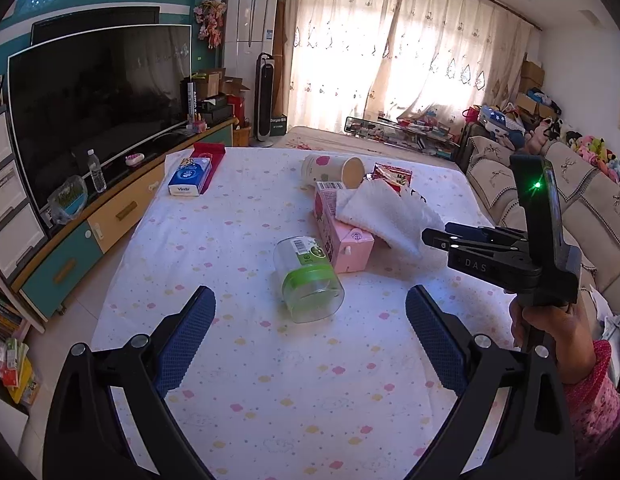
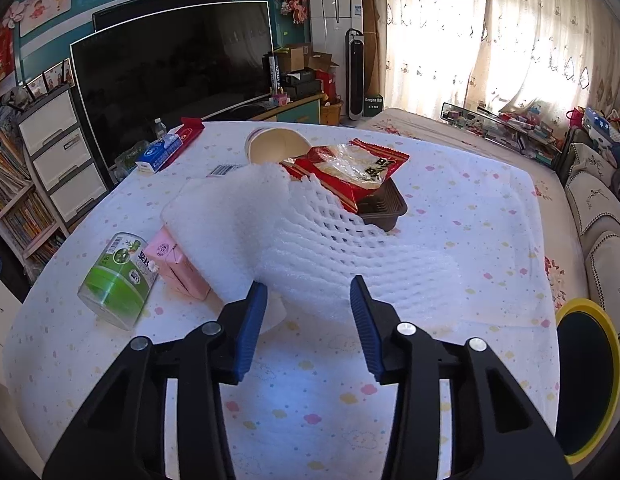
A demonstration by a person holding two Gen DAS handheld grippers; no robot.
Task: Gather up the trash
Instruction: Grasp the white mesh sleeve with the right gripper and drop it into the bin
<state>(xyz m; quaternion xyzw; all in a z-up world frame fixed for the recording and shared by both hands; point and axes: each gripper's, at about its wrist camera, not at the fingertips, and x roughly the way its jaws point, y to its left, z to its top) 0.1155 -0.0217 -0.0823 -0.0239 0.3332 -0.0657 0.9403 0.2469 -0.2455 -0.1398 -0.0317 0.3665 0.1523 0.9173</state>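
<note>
Trash lies on the cloth-covered table [image 1: 245, 400]. A clear plastic jar with a green label [image 1: 308, 280] lies on its side just ahead of my open left gripper [image 1: 310, 320]. A pink carton [image 1: 342, 236] lies behind it under white foam netting [image 1: 386, 212], with a tipped paper cup [image 1: 334, 170] and a red snack wrapper [image 1: 392, 174] beyond. My right gripper [image 2: 308, 316] is open with the edge of the foam netting [image 2: 310, 240] between its fingers [image 2: 253, 320]. The wrapper [image 2: 350, 172] rests on a brown tray [image 2: 384, 204]. The jar [image 2: 117, 280] and carton [image 2: 177, 268] lie to the left.
A blue tissue pack [image 1: 189, 178] and a red box [image 1: 207, 152] sit at the table's far left. A yellow-rimmed bin [image 2: 586, 380] stands at the table's right edge. A TV cabinet [image 1: 89, 216] runs along the left and a sofa [image 1: 582, 200] along the right.
</note>
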